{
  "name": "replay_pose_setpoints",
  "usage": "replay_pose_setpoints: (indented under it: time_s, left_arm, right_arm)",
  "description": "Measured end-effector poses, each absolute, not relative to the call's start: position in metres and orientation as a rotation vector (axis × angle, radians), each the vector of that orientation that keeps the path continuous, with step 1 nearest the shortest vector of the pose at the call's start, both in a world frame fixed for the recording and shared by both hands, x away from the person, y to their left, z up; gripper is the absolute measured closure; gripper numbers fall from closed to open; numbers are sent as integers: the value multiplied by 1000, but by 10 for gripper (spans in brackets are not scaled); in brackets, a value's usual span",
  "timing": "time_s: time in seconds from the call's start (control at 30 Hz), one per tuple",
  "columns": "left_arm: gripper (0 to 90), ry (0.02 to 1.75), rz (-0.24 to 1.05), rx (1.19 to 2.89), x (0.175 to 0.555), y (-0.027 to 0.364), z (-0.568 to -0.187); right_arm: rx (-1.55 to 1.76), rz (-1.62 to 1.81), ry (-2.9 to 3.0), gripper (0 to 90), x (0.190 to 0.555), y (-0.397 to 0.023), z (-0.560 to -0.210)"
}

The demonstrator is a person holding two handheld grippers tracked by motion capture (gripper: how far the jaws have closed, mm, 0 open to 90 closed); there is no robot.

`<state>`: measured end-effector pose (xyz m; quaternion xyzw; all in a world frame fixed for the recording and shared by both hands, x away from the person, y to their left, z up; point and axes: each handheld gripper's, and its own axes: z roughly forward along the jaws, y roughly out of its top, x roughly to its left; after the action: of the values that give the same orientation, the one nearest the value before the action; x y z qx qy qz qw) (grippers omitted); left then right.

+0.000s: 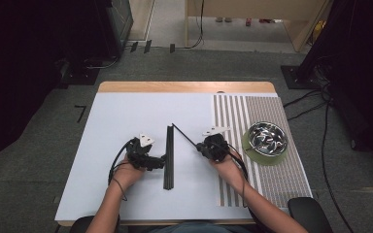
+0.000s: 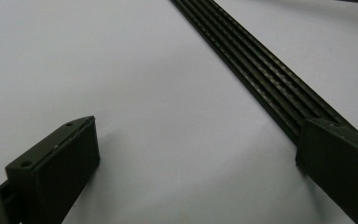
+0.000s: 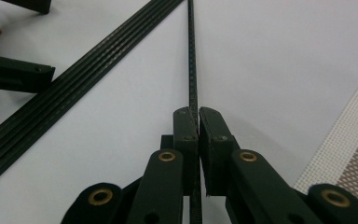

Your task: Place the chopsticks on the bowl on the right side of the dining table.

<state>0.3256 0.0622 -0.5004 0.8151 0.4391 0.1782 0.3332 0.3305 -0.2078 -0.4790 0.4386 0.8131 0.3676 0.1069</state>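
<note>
While my right gripper [image 3: 198, 122] pinches a single thin black rod [image 3: 192, 60] at center frame to add it to the row, my left gripper [image 2: 196, 154], jaws spread, steadies the lined-up black rods [image 1: 168, 156]. At right, the steel bowl [image 1: 267, 137] holds something I can't identify.

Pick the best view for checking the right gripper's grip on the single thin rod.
Right gripper view: right gripper shut on the thin rod, close up. High view shows the rod slanting toward the rod bundle, small.
</note>
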Motion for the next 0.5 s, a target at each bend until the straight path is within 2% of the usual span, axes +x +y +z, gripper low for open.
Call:
replay_pose_setpoints:
  time_s: [0.5]
  left_arm:
    - [0, 1148, 465, 2125, 326, 62, -500]
  right_arm:
    - [1264, 1126, 2384, 873, 330, -212, -460]
